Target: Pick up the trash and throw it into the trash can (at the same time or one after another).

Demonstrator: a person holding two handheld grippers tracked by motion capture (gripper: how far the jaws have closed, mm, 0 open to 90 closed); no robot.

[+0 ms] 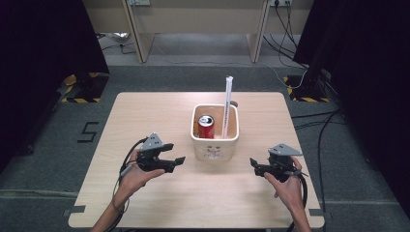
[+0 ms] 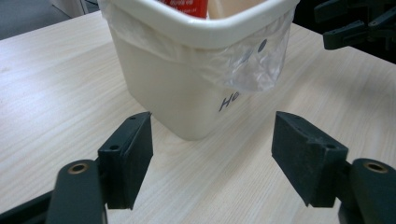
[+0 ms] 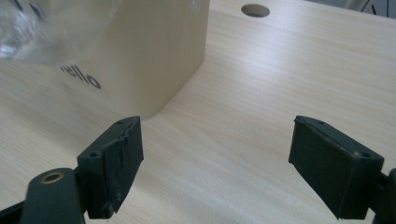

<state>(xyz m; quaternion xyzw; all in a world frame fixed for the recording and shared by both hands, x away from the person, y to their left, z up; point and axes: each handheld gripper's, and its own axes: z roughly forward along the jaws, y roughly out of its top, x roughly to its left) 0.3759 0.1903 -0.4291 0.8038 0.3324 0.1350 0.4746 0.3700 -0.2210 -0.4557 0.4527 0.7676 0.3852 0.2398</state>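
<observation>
Two hand-held grippers flank a cream-coloured bin (image 1: 215,145) at the middle of a pale wooden table (image 1: 145,116), seen from the fixed camera above. At left, the left gripper (image 1: 180,160) sits low over the tabletop, pointed toward the bin's near left corner, its jaws spread wide with nothing between them; its own camera looks past both black pads at the bin's wall and at the thin plastic liner (image 2: 243,65) folded over the rim and hanging down the outside. At centre, the bin stands upright with a red drink can (image 1: 206,126) inside on the left and a tall white tube (image 1: 227,104) leaning up out of the right side; part of a printed word shows on the front wall. At right, the right gripper (image 1: 253,164) hovers near the bin's near right corner, jaws likewise wide and empty, and its camera takes in the bin's lower corner and a round hole (image 3: 255,10) in the tabletop beyond. Neither gripper touches the bin or the liner. The work appears to be at the approach stage, both hands closing on the bin from opposite sides. A next move would likely call for each set of jaws to reach a loose edge of liner, or the rim, and close on it squarely without tipping the bin.
</observation>
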